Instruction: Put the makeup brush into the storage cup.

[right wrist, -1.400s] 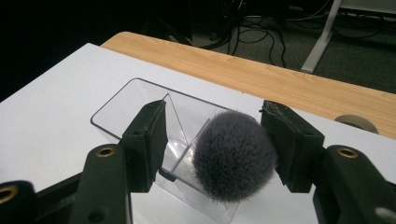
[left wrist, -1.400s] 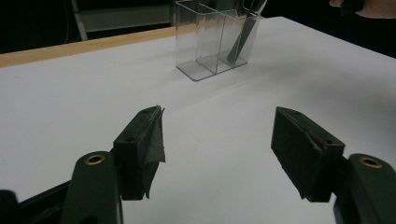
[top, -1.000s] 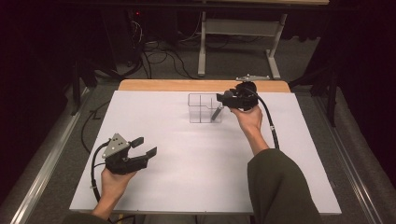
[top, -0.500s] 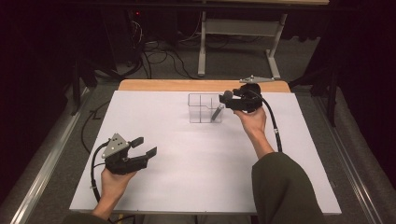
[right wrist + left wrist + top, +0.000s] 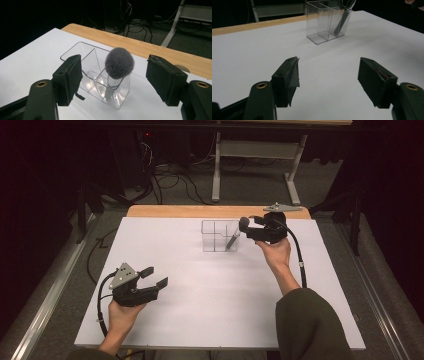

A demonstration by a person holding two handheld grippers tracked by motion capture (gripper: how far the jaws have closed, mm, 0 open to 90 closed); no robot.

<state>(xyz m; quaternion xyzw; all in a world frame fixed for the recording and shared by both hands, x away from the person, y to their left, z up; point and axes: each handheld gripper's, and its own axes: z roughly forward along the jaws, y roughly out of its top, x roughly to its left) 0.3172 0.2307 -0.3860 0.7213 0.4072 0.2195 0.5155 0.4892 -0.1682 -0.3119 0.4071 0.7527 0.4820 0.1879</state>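
**A:** While the right gripper (image 5: 248, 229) hangs just beside the clear organizer (image 5: 220, 236), what is the condition of its jaws?

**B:** They stand wide apart. They have just been opening, and nothing sits between the pads. In the right gripper view the two black pads (image 5: 68, 78) flank the brush head from a distance without contact.

**A:** Location of the makeup brush (image 5: 235, 236)?

**B:** It stands in the organizer, in the compartment at the end nearest the right gripper. The handle leans, the foot rests on the compartment floor, and the grey bristle head (image 5: 119, 62) rises above the rim. The left gripper view shows the dark handle slanting inside that same end cell (image 5: 341, 21).

**A:** And the organizer itself?

**B:** It sits on the white table top (image 5: 220, 310), toward the far edge, a little short of the wooden strip (image 5: 200, 211). Thin walls divide it into several cells; the others look empty.

**A:** State of the left gripper (image 5: 152, 279)?

**B:** Jaws apart, nothing held. It rests low at the near left of the table, well apart from the organizer, with the hand (image 5: 120, 316) around its body. Its pads (image 5: 288, 80) frame bare table surface, and the organizer stands farther off ahead of them.
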